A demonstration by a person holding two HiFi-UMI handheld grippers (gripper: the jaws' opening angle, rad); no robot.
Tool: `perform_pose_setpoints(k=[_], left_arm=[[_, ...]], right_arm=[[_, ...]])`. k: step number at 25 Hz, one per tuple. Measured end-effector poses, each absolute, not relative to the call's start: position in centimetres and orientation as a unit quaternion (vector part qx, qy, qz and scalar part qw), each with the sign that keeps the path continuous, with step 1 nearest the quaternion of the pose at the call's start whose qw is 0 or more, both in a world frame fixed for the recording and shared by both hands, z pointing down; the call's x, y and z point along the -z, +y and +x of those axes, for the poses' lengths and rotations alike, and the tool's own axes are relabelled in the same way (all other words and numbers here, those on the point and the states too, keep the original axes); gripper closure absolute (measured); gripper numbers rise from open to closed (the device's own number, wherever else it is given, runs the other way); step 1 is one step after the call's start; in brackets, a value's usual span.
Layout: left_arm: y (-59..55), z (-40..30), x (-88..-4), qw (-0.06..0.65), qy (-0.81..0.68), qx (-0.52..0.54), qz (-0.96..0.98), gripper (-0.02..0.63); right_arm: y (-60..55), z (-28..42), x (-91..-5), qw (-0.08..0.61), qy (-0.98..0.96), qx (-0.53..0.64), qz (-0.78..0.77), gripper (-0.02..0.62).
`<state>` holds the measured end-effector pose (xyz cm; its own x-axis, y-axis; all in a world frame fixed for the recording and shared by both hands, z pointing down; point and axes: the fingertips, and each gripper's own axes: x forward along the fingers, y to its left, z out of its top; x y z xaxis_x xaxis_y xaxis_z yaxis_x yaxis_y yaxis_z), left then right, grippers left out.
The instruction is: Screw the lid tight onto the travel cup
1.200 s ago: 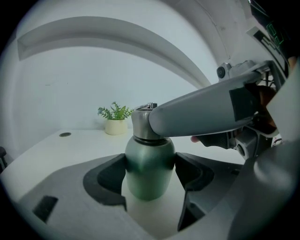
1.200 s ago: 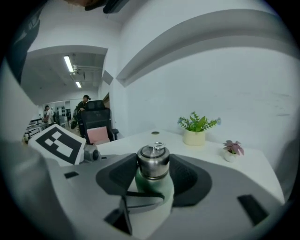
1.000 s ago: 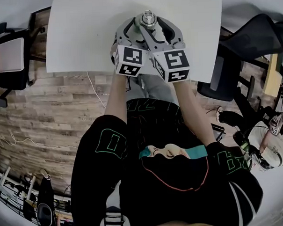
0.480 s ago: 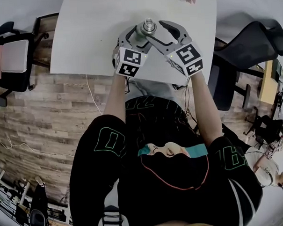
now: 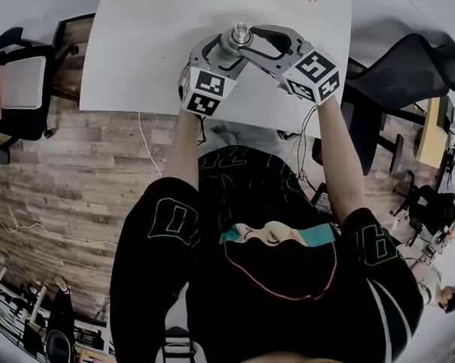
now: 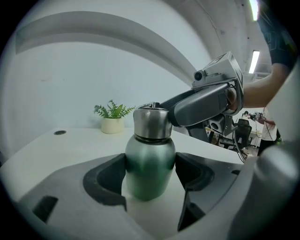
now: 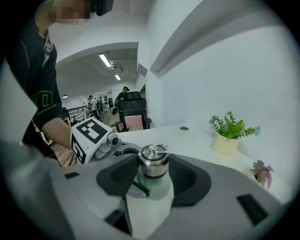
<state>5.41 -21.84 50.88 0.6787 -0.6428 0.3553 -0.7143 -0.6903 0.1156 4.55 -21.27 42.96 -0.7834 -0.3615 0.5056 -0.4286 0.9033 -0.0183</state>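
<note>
1. Far left, head view: an office chair (image 5: 24, 84) stands on the wood-plank floor (image 5: 78, 198), beside the white table (image 5: 147, 60).

2. Left gripper (image 6: 150, 172): its jaws are clamped on the green body of the travel cup (image 6: 149, 157), one dark pad against each side. The marker cube (image 5: 206, 93) sits at the rear of this gripper, above the person's left forearm (image 5: 182, 152).

3. Travel cup: upright, over the near part of the table and between the two grippers. No view settles whether its base rests on the tabletop or hangs just clear of it. The steel lid (image 7: 153, 159) sits on the cup's neck, with a small ring lying on its top.

4. Right gripper (image 7: 153, 173): it reaches in from the right, higher than the left gripper, and its jaws have just been closing with the lid between them. The pads now meet the lid's sides.

5. Further right on the table: a green plant in a pale pot (image 7: 228, 137) by the wall, and a small pink plant (image 7: 261, 171) (near the table's edge).

6. Far right — a dark office chair (image 5: 403, 75).
</note>
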Motion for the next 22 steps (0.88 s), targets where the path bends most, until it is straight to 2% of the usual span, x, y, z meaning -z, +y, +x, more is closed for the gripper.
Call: perform_pose_setpoints(k=[8, 22], left_arm=[[-21.95, 5.35, -50.7, 0.12, -0.374, -0.14, 0.909, 0.262], [-21.81, 5.59, -50.81, 0.12, -0.385, -0.14, 0.904, 0.262]], right_arm=[[-21.2, 4.55, -42.96, 0.244, -0.933, -0.061, 0.257, 0.387], [-20.86, 5.06, -42.92, 0.189, -0.874, -0.081, 0.44, 0.388]])
